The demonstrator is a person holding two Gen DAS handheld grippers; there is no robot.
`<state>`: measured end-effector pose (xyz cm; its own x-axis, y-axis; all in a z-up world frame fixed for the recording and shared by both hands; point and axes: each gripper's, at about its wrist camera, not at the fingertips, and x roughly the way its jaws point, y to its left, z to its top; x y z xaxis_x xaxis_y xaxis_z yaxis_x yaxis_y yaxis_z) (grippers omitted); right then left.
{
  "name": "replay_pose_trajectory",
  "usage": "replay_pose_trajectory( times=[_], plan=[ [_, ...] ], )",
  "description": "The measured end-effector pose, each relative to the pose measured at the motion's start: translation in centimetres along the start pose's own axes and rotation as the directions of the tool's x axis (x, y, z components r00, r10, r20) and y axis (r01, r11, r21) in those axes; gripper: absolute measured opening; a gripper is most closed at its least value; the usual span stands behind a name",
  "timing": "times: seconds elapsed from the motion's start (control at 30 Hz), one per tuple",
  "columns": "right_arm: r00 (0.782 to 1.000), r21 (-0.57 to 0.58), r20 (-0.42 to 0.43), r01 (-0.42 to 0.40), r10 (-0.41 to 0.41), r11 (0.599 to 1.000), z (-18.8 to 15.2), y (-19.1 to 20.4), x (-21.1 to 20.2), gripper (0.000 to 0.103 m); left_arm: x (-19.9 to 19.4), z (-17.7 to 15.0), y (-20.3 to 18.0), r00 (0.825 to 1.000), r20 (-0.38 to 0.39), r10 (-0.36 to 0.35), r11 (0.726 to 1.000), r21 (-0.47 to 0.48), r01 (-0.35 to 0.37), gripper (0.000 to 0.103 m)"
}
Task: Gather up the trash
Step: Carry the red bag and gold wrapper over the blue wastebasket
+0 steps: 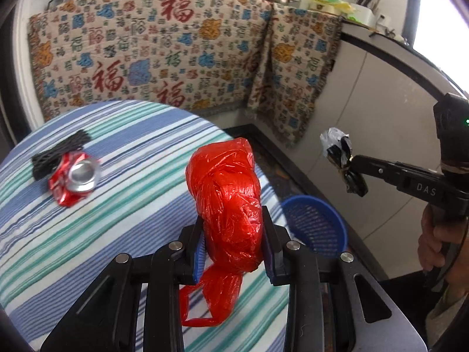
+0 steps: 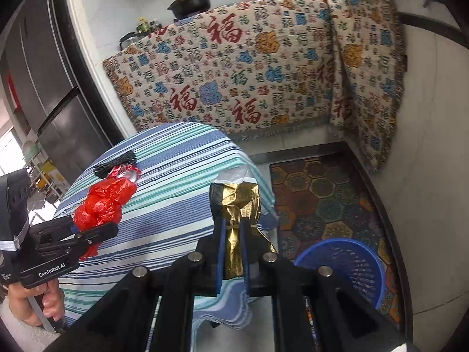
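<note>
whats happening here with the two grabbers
A person is clearing trash off the striped tablecloth. The left tongs grip a crumpled red plastic bag; the right tongs pinch a gold and black foil wrapper. A crushed red can remains on the table. A blue plastic basket waits on the floor.

One can (image 1: 75, 179), one bag (image 1: 227, 202), one basket (image 1: 315, 226)

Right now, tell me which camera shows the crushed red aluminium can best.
The left wrist view: the crushed red aluminium can lies unobstructed on the striped tablecloth, its silver end facing the camera. The right wrist view shows only a sliver behind the red plastic bag.
</note>
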<state>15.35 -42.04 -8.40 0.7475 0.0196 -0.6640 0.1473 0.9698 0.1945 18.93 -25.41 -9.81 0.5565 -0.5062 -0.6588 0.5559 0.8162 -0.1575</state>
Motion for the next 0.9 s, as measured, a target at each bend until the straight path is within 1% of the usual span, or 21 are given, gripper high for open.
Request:
replay_pose_trajectory(
  times=[0.13,0.2,0.3,0.4,0.53,0.67,0.73,0.9],
  plan=[
    [0.997,0.079,0.004,0.071,-0.072,0.994,-0.9,-5.0,-1.4,0.01,2.4,0.9,-4.9,0.998,-0.024,-0.063,0.996,0.056,0.064,0.031],
    [0.995,0.111,-0.007,0.104,-0.104,0.988,-1.5,-7.2,-1.7,0.01,4.2,1.3,-7.2,0.995,-0.046,-0.092,0.993,0.073,0.095,0.032],
    [0.99,0.16,-0.032,0.138,-0.134,0.977,-2.6,-10.3,-1.8,0.01,7.1,1.6,-10.0,0.985,-0.09,-0.145,0.986,0.065,0.152,0.032],
    [0.986,0.199,-0.055,0.167,-0.159,0.966,-3.6,-13.1,-1.8,0.01,10.0,1.9,-12.6,0.977,-0.127,-0.17,0.982,0.067,0.179,0.032],
    [0.985,0.255,-0.07,0.173,-0.16,0.951,-4.5,-16.2,-1.9,0.01,13.1,1.9,-15.4,0.966,-0.174,-0.191,0.976,0.075,0.206,0.032],
    [0.986,0.316,-0.093,0.16,-0.138,0.935,-5.1,-18.9,-1.0,0.01,15.5,1.5,-17.6,0.957,-0.207,-0.202,0.969,0.097,0.226,0.032],
    [0.986,0.334,-0.102,0.158,-0.131,0.929,-5.1,-19.7,-0.4,0.01,16.7,1.4,-18.3,0.955,-0.222,-0.196,0.969,0.104,0.223,0.032],
    [0.983,0.36,-0.117,0.172,-0.139,0.917,-5.1,-21.1,0.5,0.01,18.7,1.5,-18.7,0.95,-0.242,-0.196,0.968,0.105,0.227,0.032]
  ],
)
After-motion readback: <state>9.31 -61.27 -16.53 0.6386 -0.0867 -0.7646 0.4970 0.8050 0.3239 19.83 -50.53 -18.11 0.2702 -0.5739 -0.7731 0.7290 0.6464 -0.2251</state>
